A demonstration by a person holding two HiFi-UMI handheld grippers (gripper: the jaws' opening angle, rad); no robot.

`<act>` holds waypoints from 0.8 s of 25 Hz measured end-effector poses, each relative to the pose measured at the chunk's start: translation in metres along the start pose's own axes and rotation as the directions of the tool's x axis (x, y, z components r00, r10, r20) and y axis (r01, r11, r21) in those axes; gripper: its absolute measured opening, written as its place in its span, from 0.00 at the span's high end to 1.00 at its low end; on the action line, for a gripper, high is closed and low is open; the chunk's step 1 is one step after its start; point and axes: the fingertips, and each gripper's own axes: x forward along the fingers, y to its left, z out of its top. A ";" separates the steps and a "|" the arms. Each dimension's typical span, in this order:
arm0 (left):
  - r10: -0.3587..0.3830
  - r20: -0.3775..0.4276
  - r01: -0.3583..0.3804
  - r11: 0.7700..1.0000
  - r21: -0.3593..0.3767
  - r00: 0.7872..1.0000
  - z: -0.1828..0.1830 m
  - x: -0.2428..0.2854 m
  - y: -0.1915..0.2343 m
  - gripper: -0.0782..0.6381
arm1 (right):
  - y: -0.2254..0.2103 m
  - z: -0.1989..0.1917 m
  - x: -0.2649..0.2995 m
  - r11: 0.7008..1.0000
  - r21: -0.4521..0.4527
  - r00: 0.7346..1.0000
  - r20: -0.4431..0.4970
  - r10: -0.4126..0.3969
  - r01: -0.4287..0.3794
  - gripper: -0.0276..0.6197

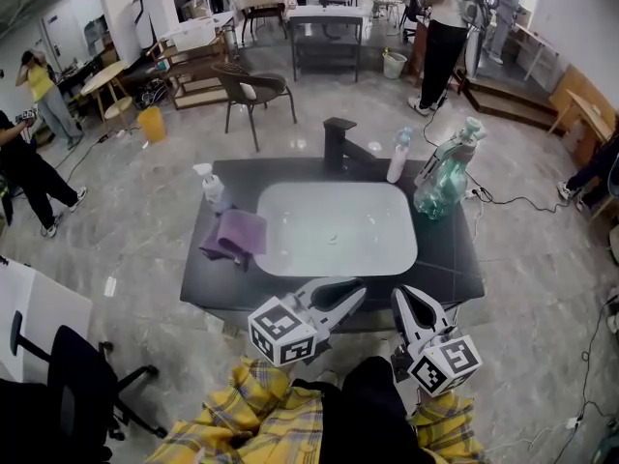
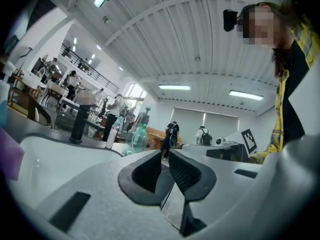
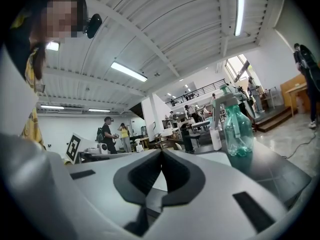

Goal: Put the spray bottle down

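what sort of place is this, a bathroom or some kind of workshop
Probably an open workshop or lab hall, not a bathroom: the white basin and black faucet sit in a freestanding dark counter, with work tables, a chair and people around.

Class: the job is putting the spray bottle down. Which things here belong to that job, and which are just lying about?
Job: green spray bottle, upright on the black counter; left gripper and right gripper, both shut and empty.
Lying about: purple cloth, pump bottle, small white bottle, black faucet.
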 end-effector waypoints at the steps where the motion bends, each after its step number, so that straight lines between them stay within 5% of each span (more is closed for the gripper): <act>1: 0.013 0.002 -0.013 1.000 -0.016 1.000 -0.001 -0.002 0.001 0.82 | 0.001 0.000 0.000 1.000 0.000 1.000 0.002 0.000 0.000 0.95; 20: 0.068 0.022 -0.067 0.998 -0.011 0.997 0.001 -0.020 0.009 0.83 | 0.000 0.004 0.020 0.999 -0.033 1.000 0.006 0.013 -0.013 0.95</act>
